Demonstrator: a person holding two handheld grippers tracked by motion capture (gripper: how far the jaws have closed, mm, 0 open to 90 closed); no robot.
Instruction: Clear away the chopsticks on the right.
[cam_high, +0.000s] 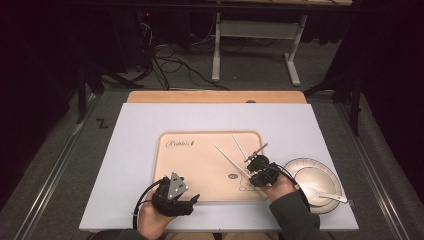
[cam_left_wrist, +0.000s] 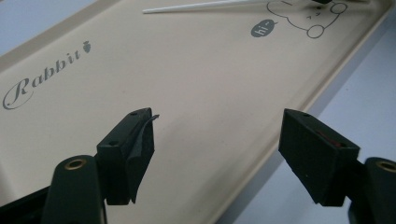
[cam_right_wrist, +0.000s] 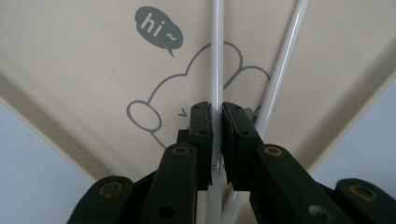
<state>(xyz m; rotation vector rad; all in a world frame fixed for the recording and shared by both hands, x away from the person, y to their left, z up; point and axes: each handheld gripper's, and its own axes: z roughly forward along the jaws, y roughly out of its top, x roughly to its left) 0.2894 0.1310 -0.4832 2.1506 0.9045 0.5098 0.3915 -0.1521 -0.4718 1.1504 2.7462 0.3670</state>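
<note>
A beige tray (cam_high: 200, 160) printed "Rabbit" lies on a white board. Two white chopsticks lie angled across its right half. My right gripper (cam_high: 257, 166) sits at the tray's front right corner. In the right gripper view it (cam_right_wrist: 217, 121) is shut on one chopstick (cam_right_wrist: 216, 56), while the second chopstick (cam_right_wrist: 286, 60) runs just outside its right jaw. My left gripper (cam_high: 186, 194) rests at the tray's front left edge. In the left gripper view it (cam_left_wrist: 219, 126) is open over the tray's rim (cam_left_wrist: 261, 158), with nothing between its jaws.
A white plate (cam_high: 295, 167) carrying a bowl (cam_high: 315, 179) and a white spoon (cam_high: 331, 196) stands on the white board (cam_high: 135, 150) right of the tray, close to my right hand. Beyond the board is the wooden table edge (cam_high: 215, 96), then floor cables and a stand.
</note>
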